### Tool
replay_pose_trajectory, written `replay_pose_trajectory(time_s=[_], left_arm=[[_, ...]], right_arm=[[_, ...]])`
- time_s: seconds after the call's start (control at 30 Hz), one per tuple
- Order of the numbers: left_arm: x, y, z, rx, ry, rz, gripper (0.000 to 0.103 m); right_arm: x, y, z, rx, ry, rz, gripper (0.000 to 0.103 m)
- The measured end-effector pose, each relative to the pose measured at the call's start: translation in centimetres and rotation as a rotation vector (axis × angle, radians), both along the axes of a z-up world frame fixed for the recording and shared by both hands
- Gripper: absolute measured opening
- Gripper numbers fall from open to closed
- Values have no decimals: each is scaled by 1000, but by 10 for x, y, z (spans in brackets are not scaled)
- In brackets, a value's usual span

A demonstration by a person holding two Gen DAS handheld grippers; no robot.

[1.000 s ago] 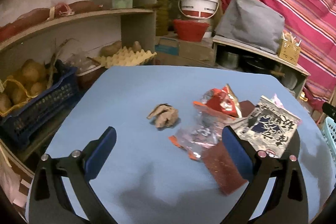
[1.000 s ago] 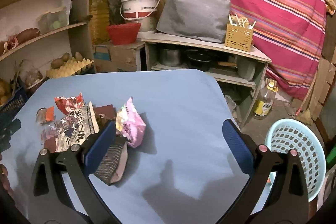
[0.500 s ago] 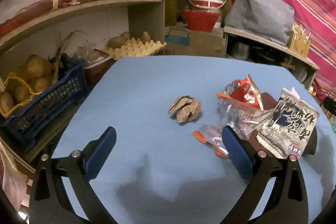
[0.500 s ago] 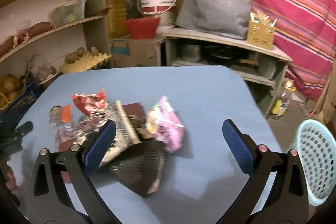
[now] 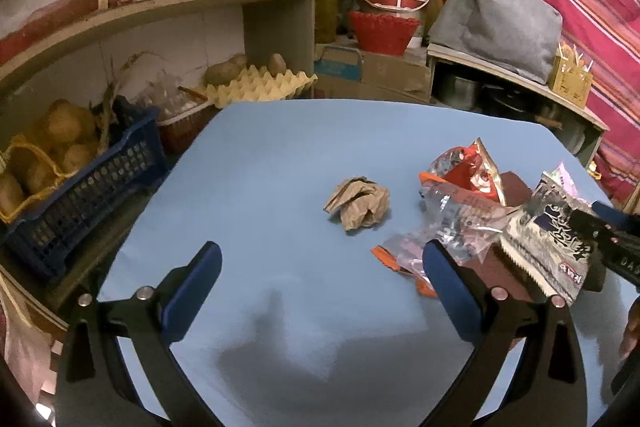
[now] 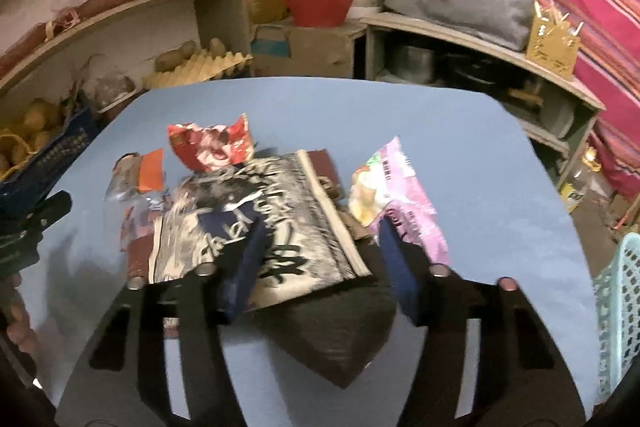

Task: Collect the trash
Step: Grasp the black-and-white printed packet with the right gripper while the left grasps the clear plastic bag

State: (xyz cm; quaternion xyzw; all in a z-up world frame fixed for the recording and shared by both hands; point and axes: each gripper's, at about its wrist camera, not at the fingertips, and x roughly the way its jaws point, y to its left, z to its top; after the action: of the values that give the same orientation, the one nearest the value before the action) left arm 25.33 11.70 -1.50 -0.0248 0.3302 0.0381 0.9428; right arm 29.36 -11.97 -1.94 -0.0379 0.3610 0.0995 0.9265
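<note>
A pile of snack wrappers lies on the blue table (image 5: 280, 163). It holds a black-and-white packet (image 6: 280, 227), a red wrapper (image 6: 212, 147), a pink packet (image 6: 396, 199), a clear orange-edged wrapper (image 5: 444, 223) and a dark brown packet (image 6: 336, 339). A crumpled brown paper ball (image 5: 358, 203) lies left of the pile. My right gripper (image 6: 320, 267) is partly closed around the near edge of the black-and-white packet, its jaws still apart. My left gripper (image 5: 320, 295) is open and empty above bare table, near the paper ball. The black-and-white packet also shows in the left wrist view (image 5: 548, 239).
A pale blue mesh waste basket (image 6: 620, 307) stands on the floor at the right. A blue crate of potatoes (image 5: 80, 179) sits left of the table. Shelves with an egg tray (image 5: 260, 87), buckets and pots stand behind.
My right gripper has moved left and forward over the wrapper pile and its jaws have narrowed around the black-and-white packet. My left gripper has drifted slightly and stays open.
</note>
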Motion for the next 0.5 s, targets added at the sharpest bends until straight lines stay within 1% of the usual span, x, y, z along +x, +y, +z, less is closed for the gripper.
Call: replay_pose_trajectory(time_s=[0.07, 0.13, 0.2, 0.33, 0.5], left_arm=[[-1, -1, 1, -4, -3, -7, 98], [-2, -4, 2, -2, -7, -17, 98], [-3, -7, 3, 5, -13, -29, 98], [-5, -16, 4, 15, -23, -46, 98], [-4, -30, 3, 20, -32, -64, 98]], right_arm=[[0, 1, 0, 3, -1, 15, 41], [-2, 3, 1, 4, -1, 35, 36], [-3, 4, 1, 9, 5, 50, 34], [-8, 3, 5, 14, -18, 62, 31], [-16, -14, 18, 51, -56, 46, 27]])
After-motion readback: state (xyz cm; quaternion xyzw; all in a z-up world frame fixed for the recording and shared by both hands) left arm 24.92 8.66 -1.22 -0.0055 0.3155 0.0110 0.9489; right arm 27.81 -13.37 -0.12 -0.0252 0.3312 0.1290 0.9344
